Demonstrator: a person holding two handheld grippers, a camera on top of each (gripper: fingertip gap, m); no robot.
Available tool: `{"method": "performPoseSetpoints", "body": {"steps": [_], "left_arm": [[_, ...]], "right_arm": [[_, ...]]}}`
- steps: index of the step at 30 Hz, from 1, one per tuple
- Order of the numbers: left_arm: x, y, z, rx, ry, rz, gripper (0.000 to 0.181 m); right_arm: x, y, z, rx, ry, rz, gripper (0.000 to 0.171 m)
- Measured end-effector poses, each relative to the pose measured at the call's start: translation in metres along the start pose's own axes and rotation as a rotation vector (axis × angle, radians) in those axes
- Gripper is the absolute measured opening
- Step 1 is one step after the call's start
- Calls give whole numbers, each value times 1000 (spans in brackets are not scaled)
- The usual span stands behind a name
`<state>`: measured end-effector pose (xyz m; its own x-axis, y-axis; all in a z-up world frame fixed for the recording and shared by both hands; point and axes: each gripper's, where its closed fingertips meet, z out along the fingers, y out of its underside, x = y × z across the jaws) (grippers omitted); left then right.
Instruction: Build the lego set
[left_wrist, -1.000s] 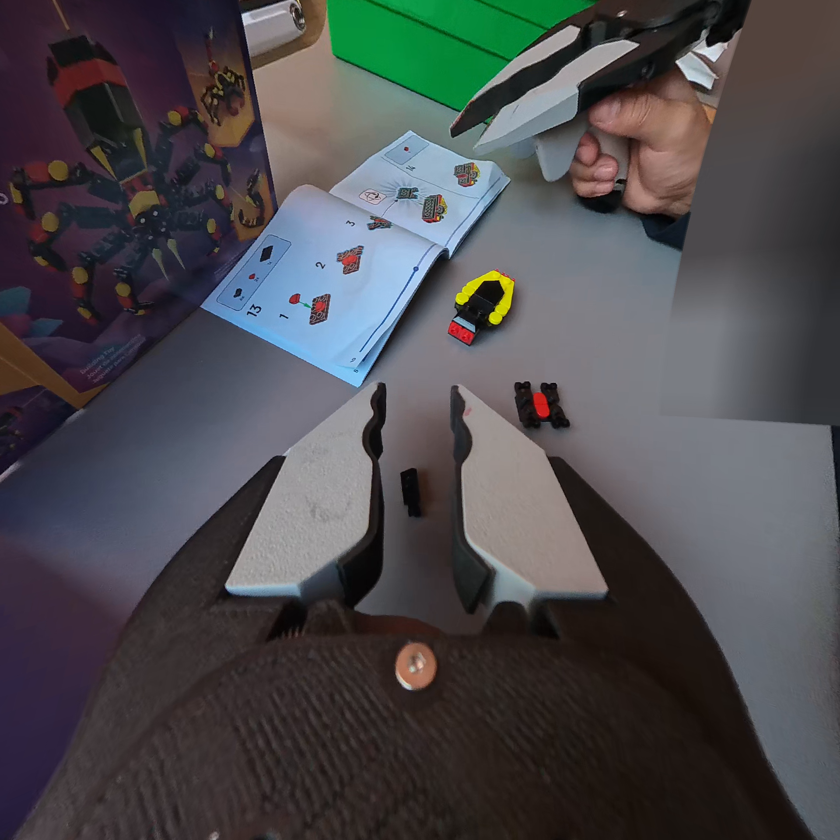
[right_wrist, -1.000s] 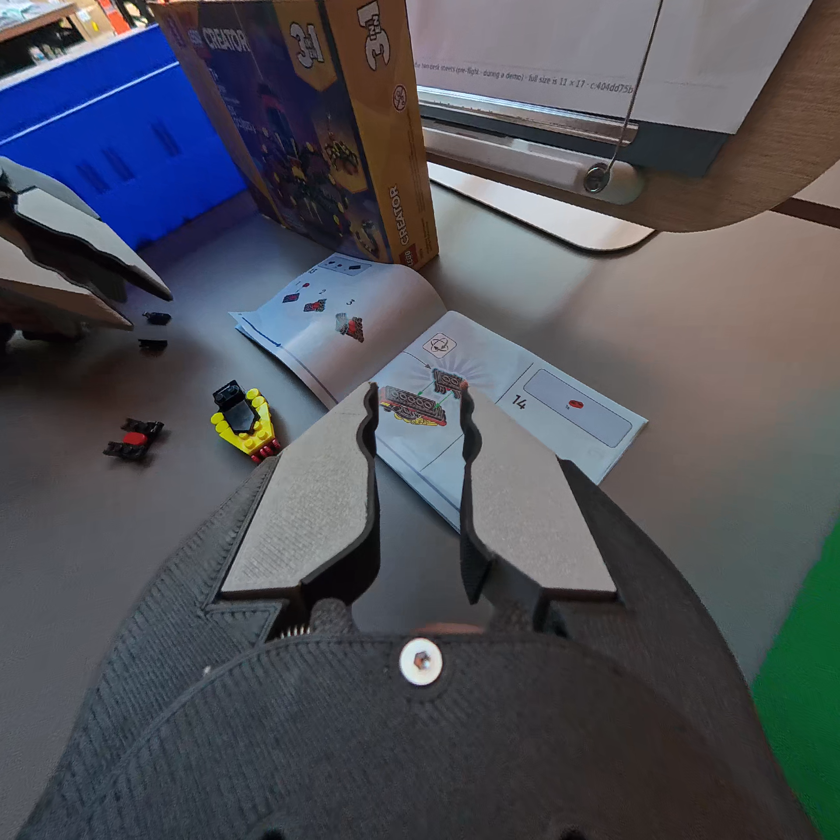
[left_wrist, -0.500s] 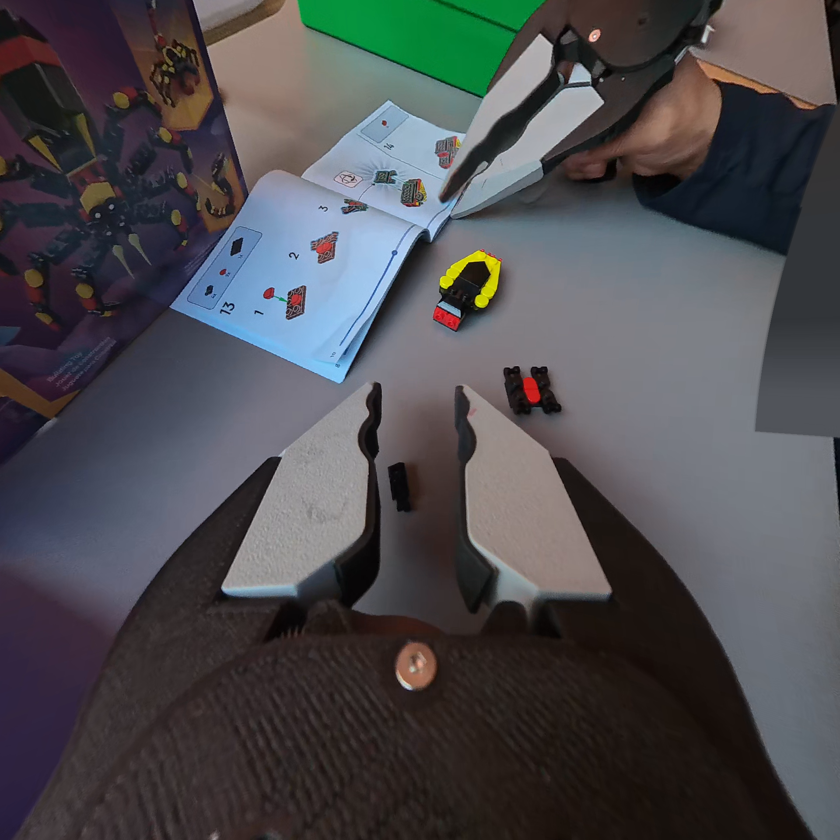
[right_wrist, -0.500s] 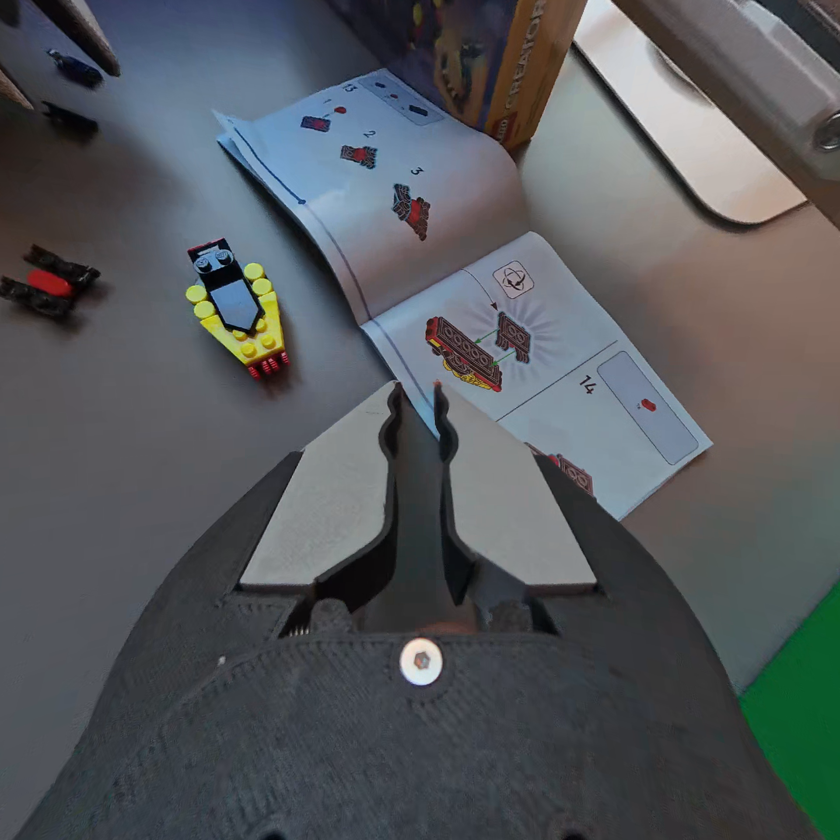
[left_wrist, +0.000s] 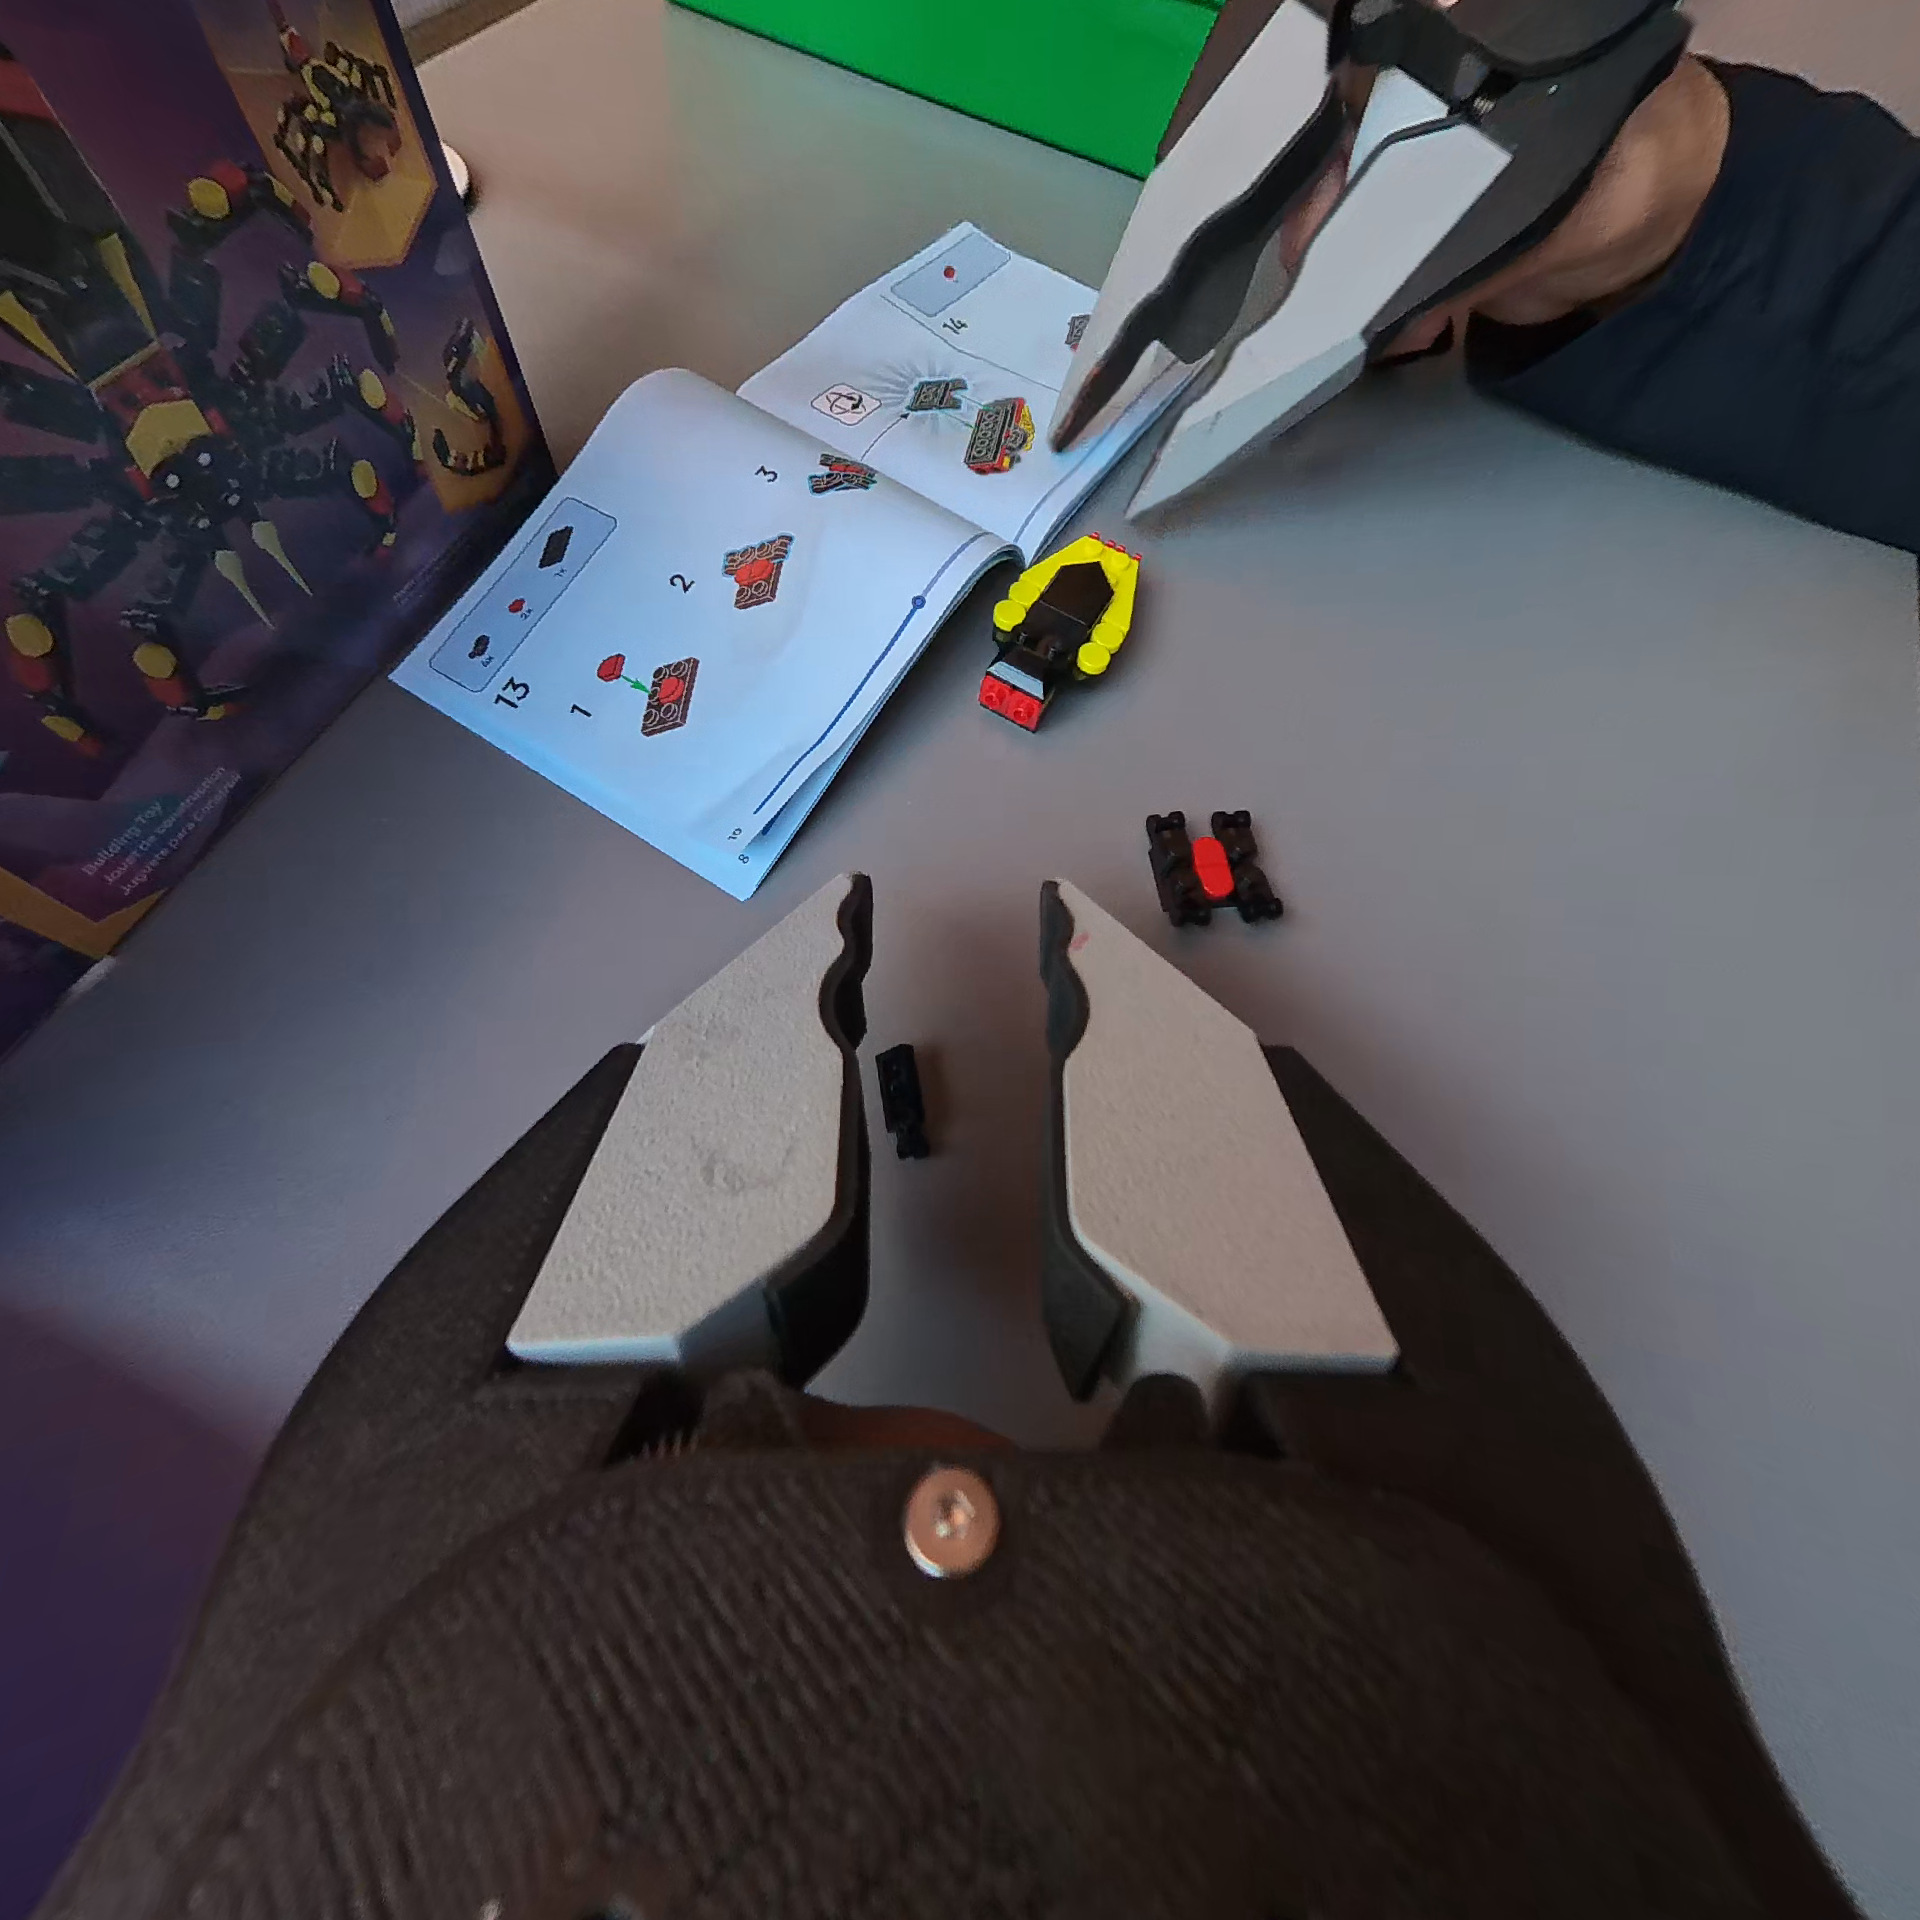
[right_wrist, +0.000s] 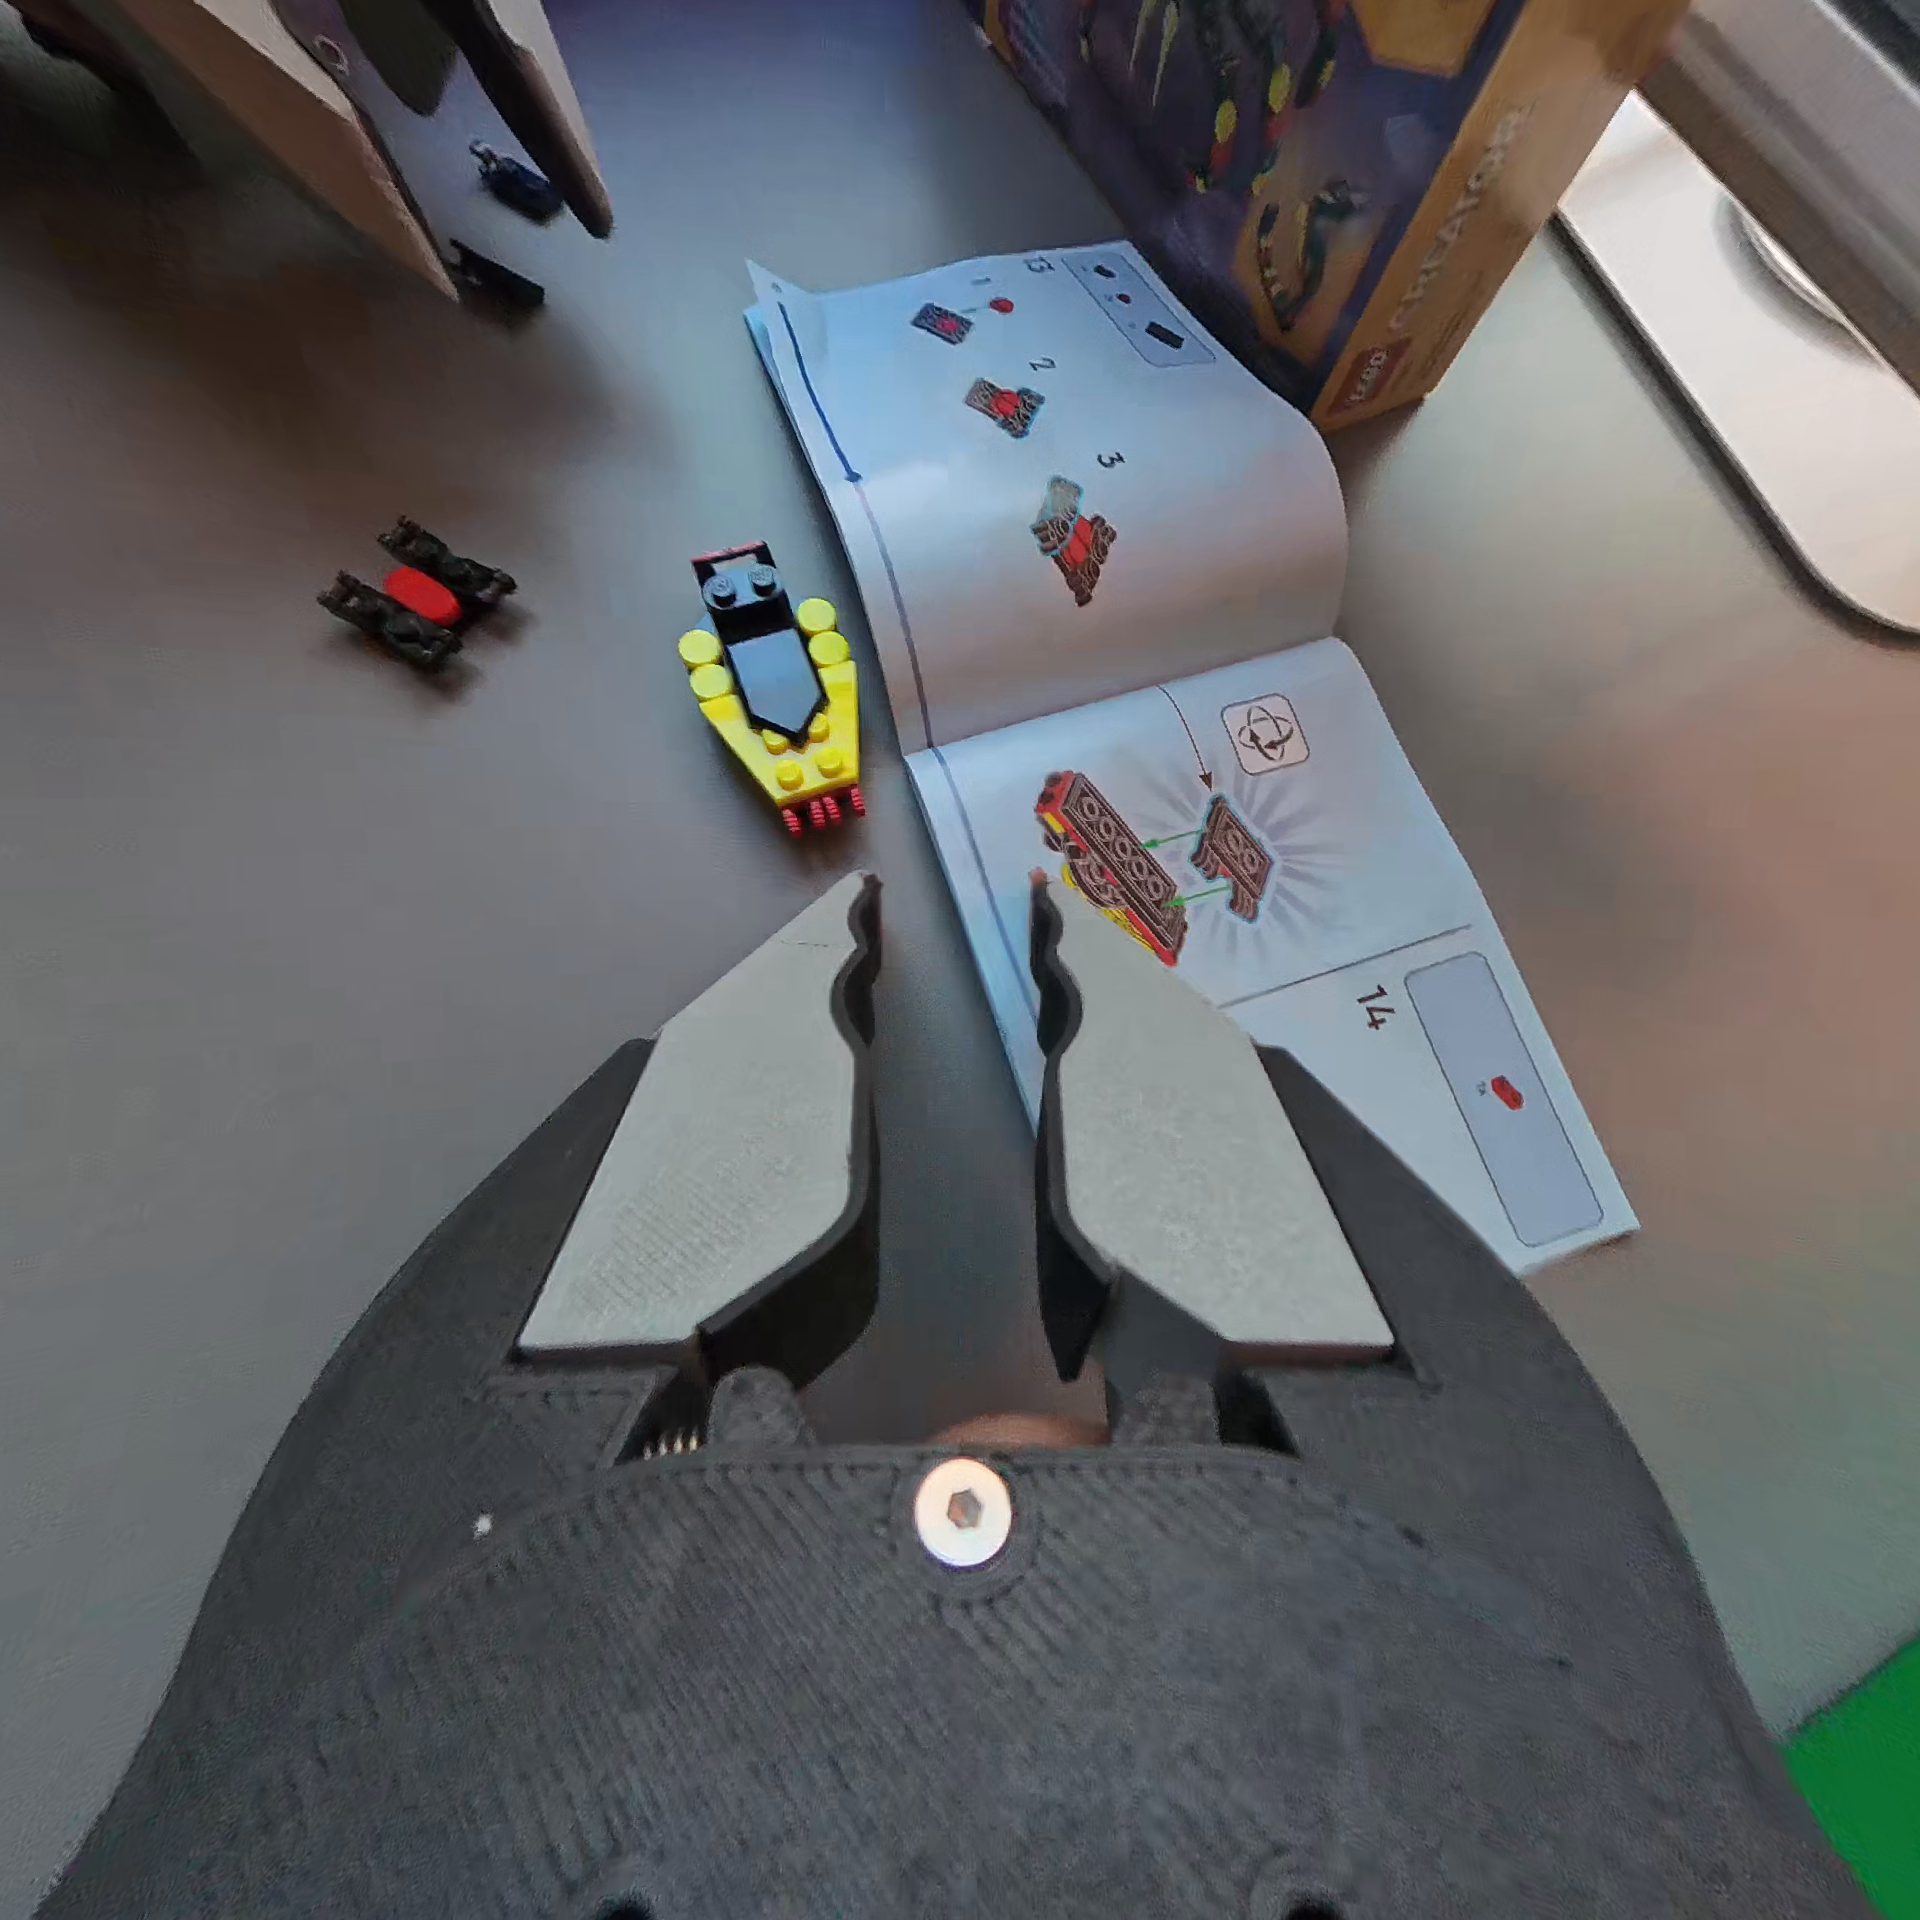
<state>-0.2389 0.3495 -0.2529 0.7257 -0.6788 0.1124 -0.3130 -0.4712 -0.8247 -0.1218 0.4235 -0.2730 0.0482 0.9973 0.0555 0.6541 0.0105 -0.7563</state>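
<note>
Left wrist view: booklet (left_wrist: 727, 613) beside box (left_wrist: 208, 416); small black piece (left_wrist: 902, 1099), perhaps clip.

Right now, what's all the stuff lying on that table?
Yellow-and-black lego model: one, beside the booklet's edge.
Black-and-red lego piece: one, apart from the model.
Small black piece: one, between the left fingers, untouched.
Instruction booklet: one, pale blue, open.
Lego box: one, purple, upright behind the booklet.
Green block: one, far edge.
Table: grey.
Left gripper: open.
Right gripper: open, over the booklet's edge.
</note>
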Motion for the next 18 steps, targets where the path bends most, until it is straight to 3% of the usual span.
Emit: {"method": "performPoseSetpoints", "body": {"steps": [1,7,10,18], "left_arm": [[0,0,0,-2,0,2,31],[2,1,1,-11,-2,18,31],[3,2,2,-17,-3,25,31],[3,4,3,-29,-8,36,31]], "right_arm": [[-5,-5,-1,25,-22,-15,25],[-28,-27,0,127,-70,-112,27],[-35,-22,10,78,-100,-110,28],[-33,-12,18,0,29,-283,15]]}}
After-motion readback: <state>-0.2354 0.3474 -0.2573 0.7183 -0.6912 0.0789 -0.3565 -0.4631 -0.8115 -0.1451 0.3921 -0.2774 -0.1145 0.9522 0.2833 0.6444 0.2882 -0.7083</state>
